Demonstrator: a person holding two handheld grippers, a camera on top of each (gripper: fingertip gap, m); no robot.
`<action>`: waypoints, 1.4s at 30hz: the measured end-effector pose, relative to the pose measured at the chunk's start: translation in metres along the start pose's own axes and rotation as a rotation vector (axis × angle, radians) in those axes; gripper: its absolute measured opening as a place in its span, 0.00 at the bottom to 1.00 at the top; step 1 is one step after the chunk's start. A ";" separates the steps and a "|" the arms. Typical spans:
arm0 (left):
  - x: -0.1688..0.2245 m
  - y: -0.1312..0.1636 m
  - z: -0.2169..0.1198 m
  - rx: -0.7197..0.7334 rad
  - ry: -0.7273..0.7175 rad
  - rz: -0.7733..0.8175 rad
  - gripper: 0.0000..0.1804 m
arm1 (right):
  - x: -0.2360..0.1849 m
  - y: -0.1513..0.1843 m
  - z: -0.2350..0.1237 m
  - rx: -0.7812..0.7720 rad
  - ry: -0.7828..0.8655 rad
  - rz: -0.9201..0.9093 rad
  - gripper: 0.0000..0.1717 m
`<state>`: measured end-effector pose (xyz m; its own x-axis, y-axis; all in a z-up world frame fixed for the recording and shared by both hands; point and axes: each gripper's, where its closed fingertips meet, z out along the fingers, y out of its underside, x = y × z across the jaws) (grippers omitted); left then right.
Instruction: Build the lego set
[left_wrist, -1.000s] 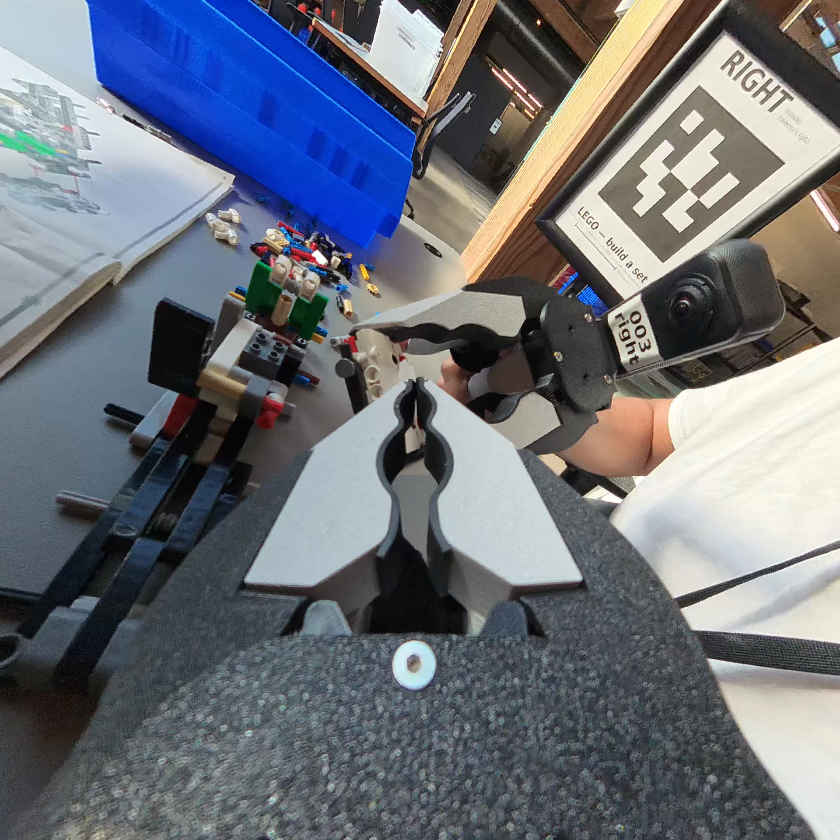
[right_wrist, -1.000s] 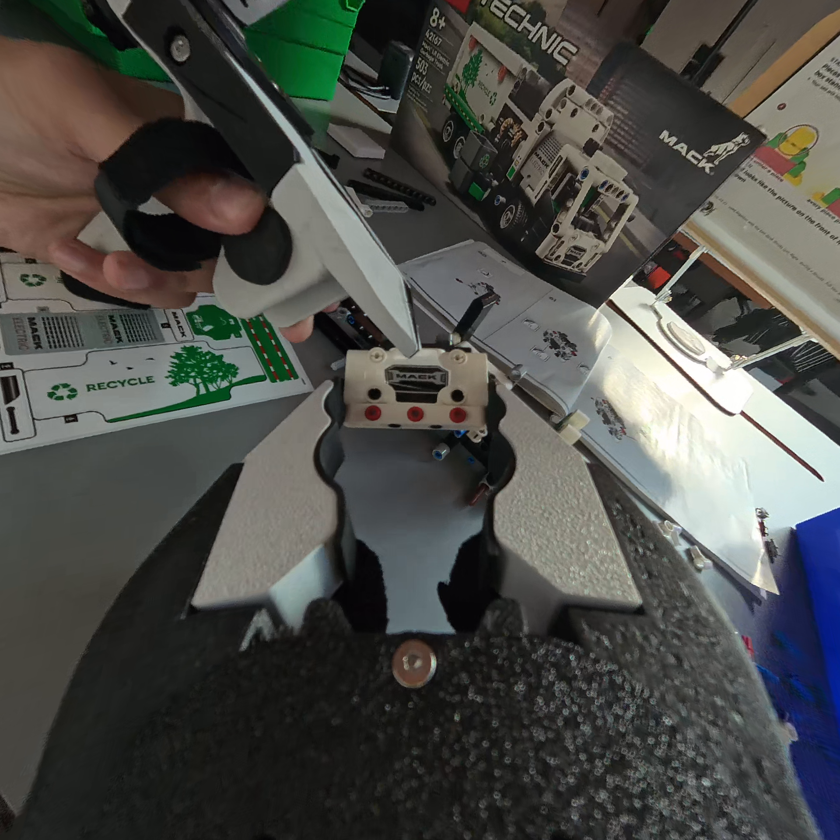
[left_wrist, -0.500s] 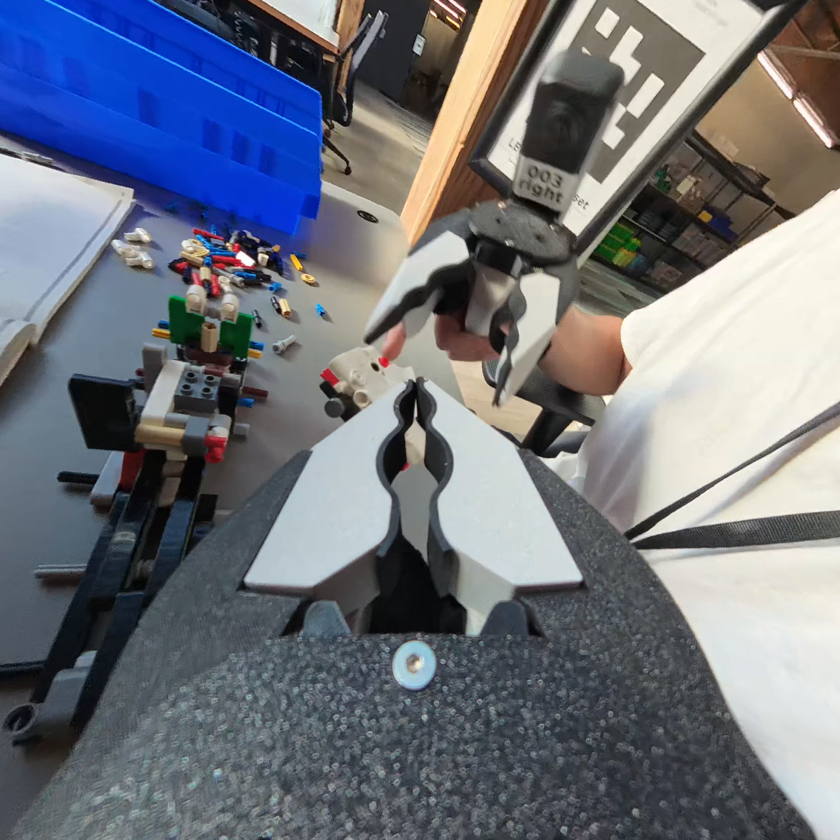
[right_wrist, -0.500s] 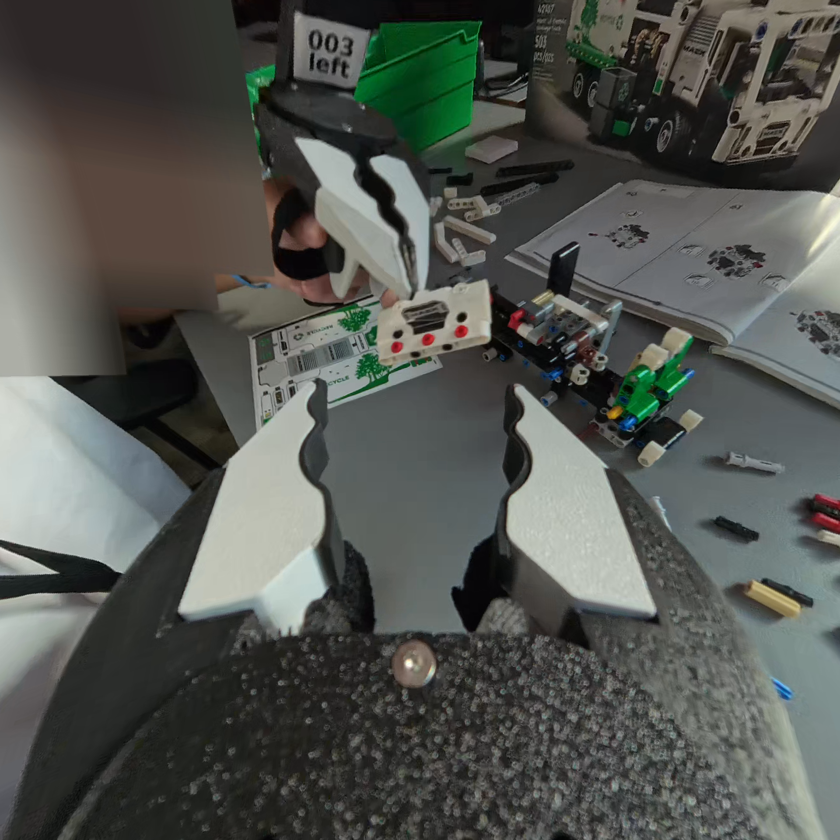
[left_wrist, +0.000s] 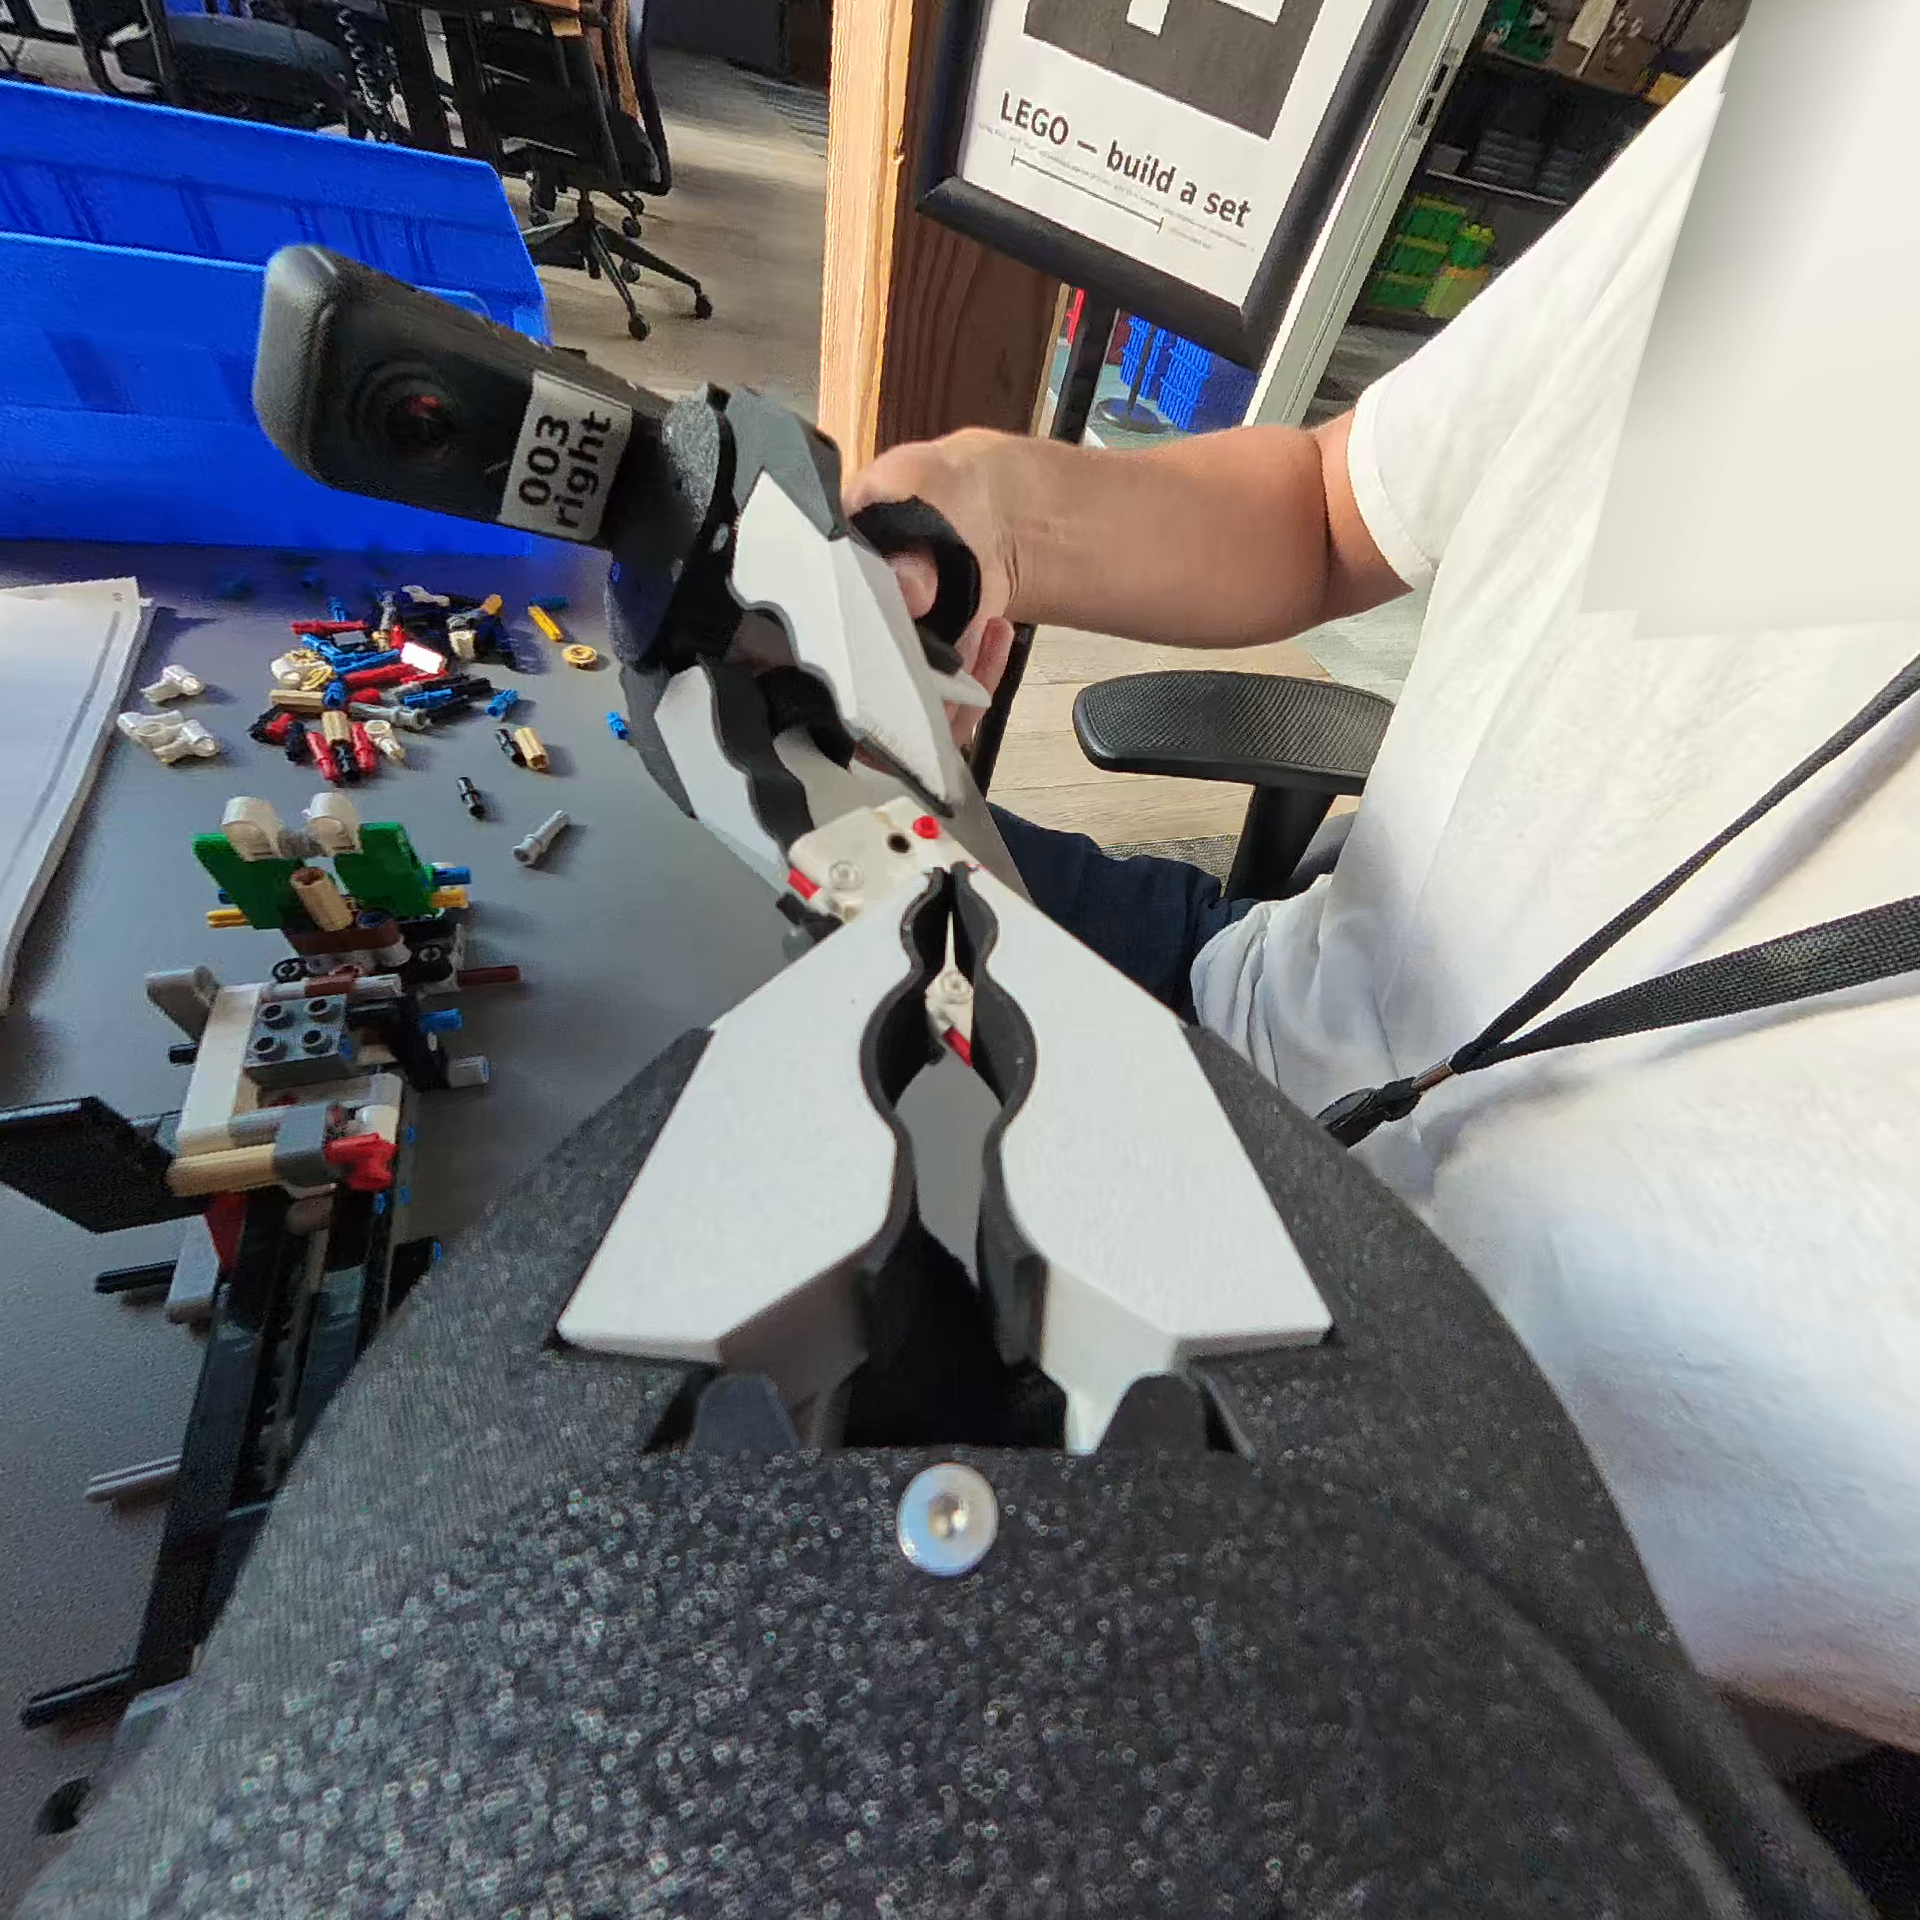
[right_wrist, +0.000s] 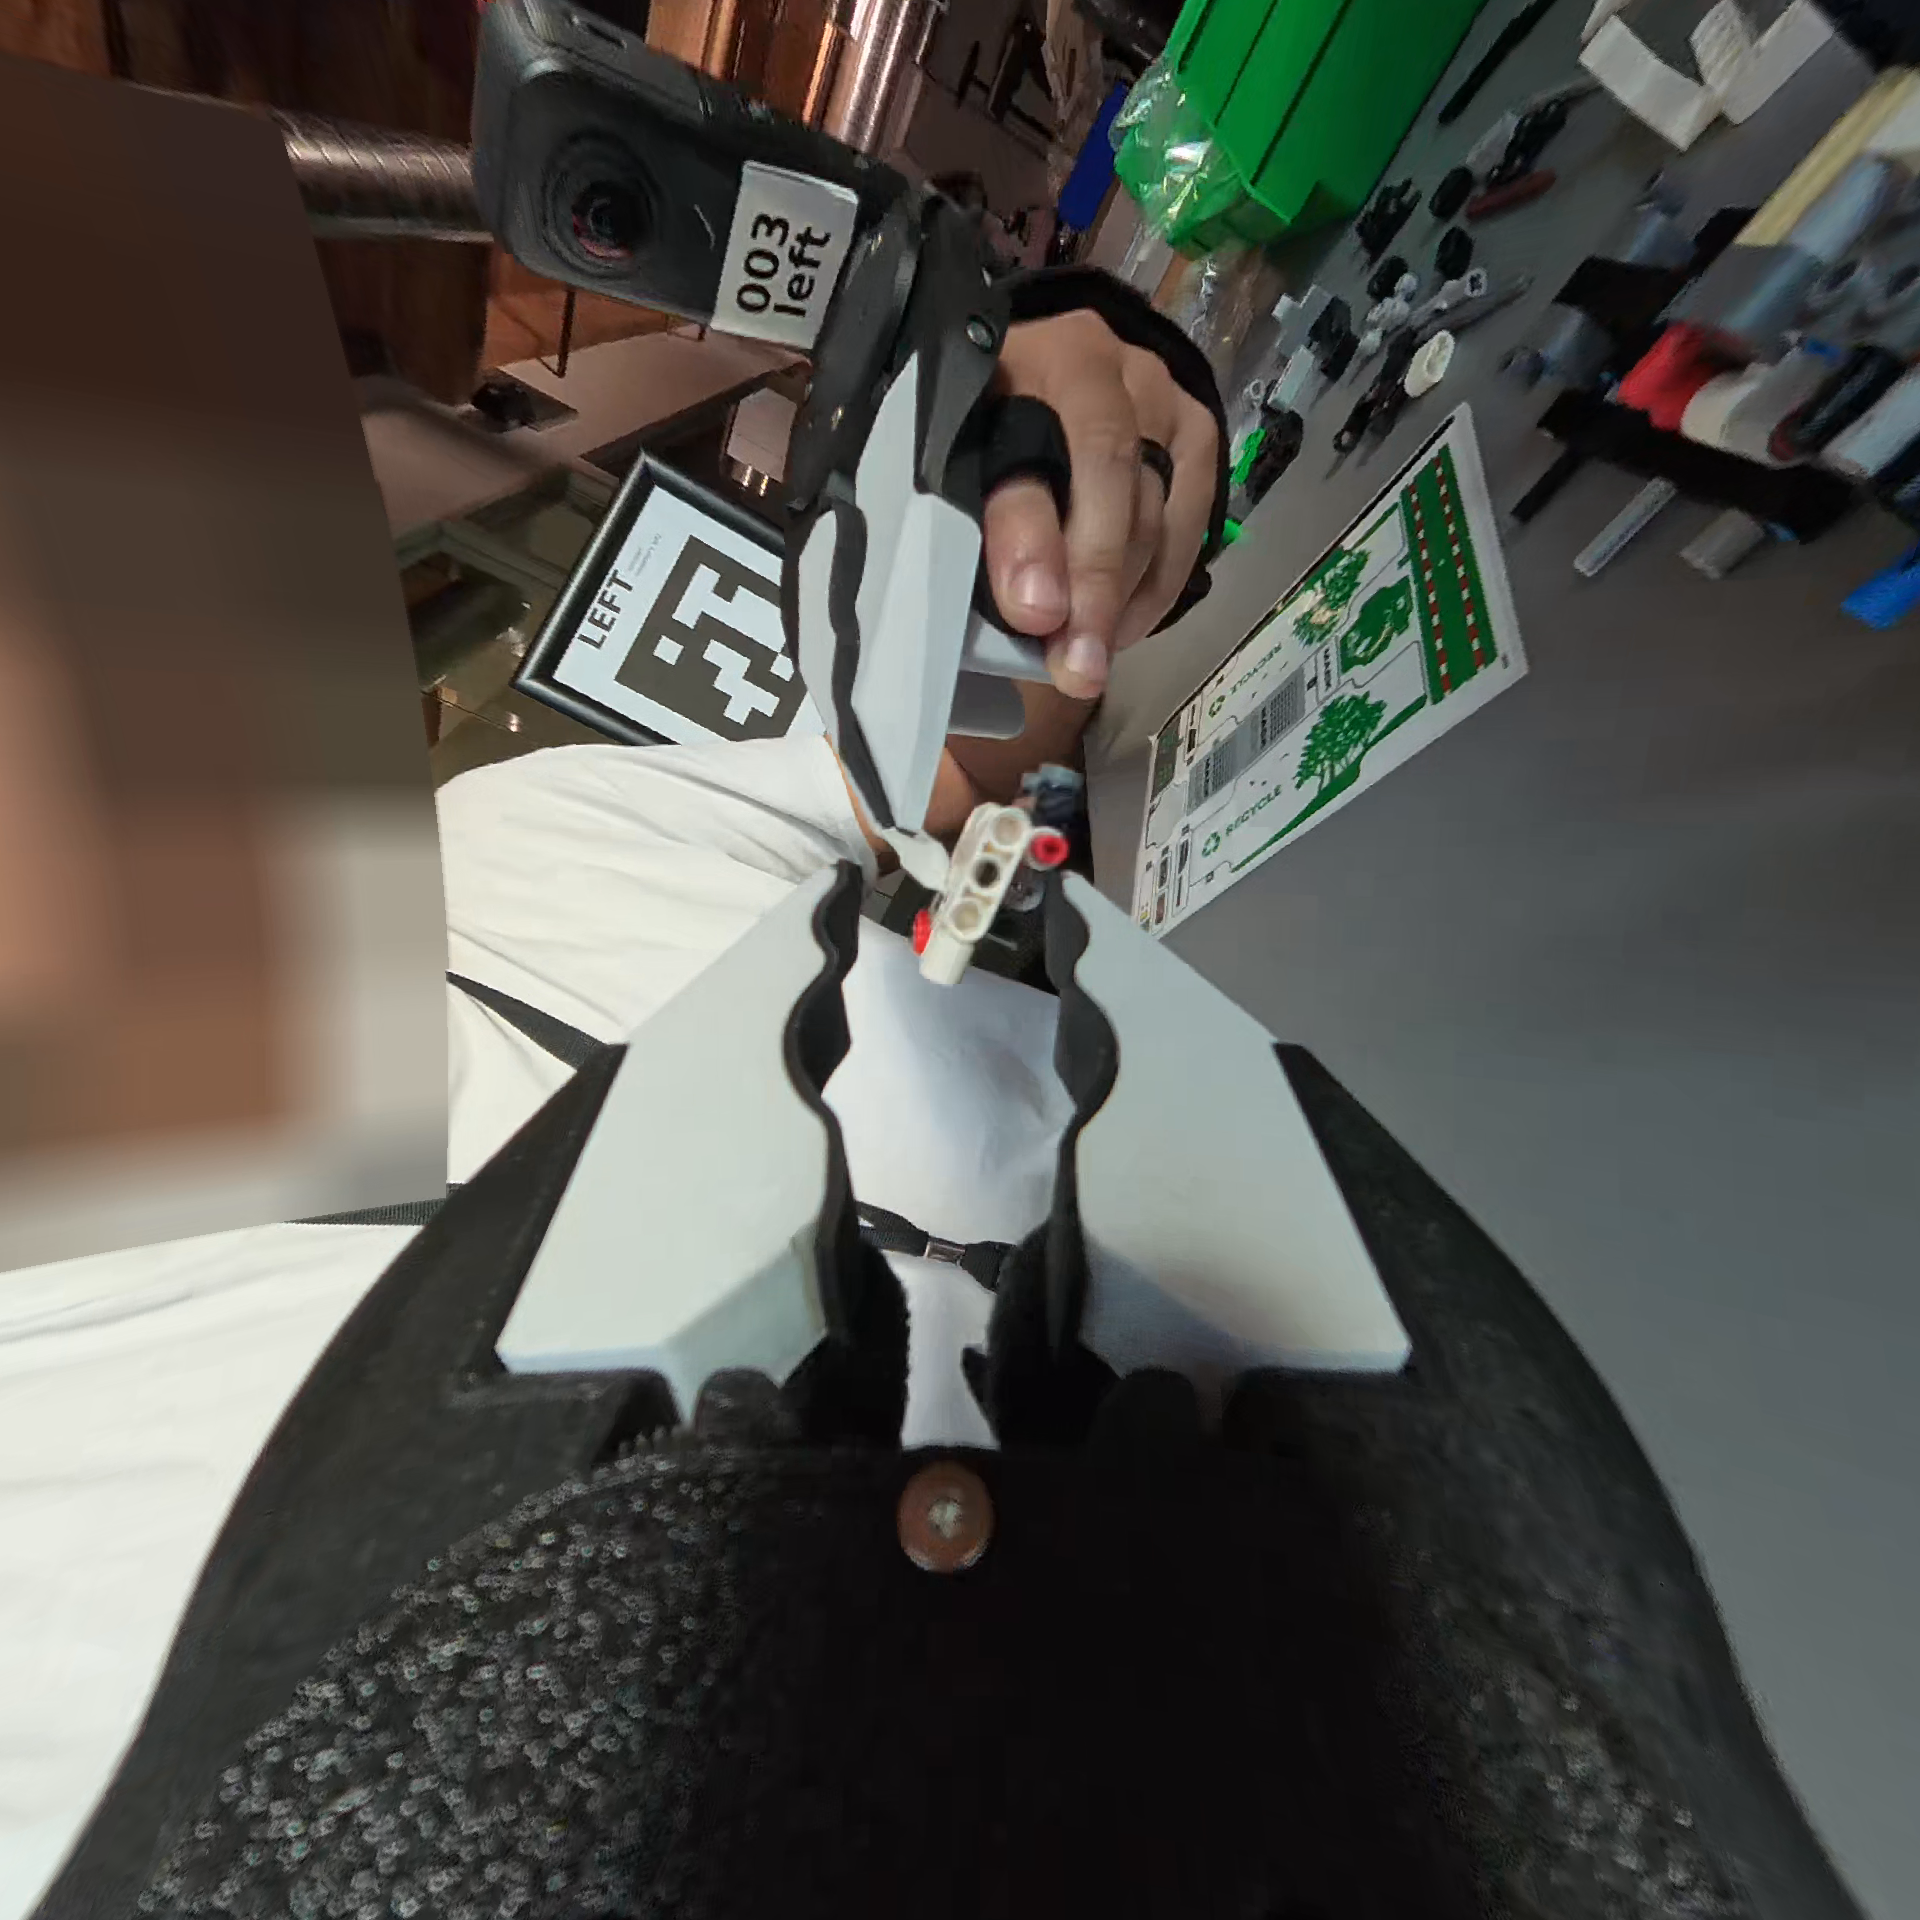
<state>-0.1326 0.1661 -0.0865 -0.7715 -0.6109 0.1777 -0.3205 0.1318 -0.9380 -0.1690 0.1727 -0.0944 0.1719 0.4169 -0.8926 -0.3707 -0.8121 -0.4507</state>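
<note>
Loose bricks (left_wrist: 384, 675) and half-built model (left_wrist: 301, 997) lie beside blue bins (left_wrist: 208, 343).

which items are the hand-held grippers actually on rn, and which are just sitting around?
In hand:
- white brick assembly, pinched at one edge by the shut left hand-held gripper
- right hand-held gripper, fingers either side of it, not clamped

Lying about:
- half-built model
- loose pins
- booklet
- blue bin
- sticker sheet
- green bin
</note>
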 end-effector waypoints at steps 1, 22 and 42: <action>0.001 0.001 0.000 -0.008 0.002 0.011 0.00 | 0.002 0.000 0.001 0.003 0.005 -0.009 0.15; -0.019 -0.011 -0.009 0.030 -0.194 0.107 0.12 | 0.009 -0.041 -0.010 0.406 0.228 -0.239 0.08; -0.033 0.011 0.008 -0.199 -0.451 0.451 0.24 | 0.029 -0.051 -0.026 0.419 0.637 -0.493 0.08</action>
<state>-0.1064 0.1811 -0.1051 -0.5621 -0.7228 -0.4019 -0.1486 0.5663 -0.8107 -0.1211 0.2152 -0.0982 0.8250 0.2717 -0.4955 -0.4015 -0.3350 -0.8524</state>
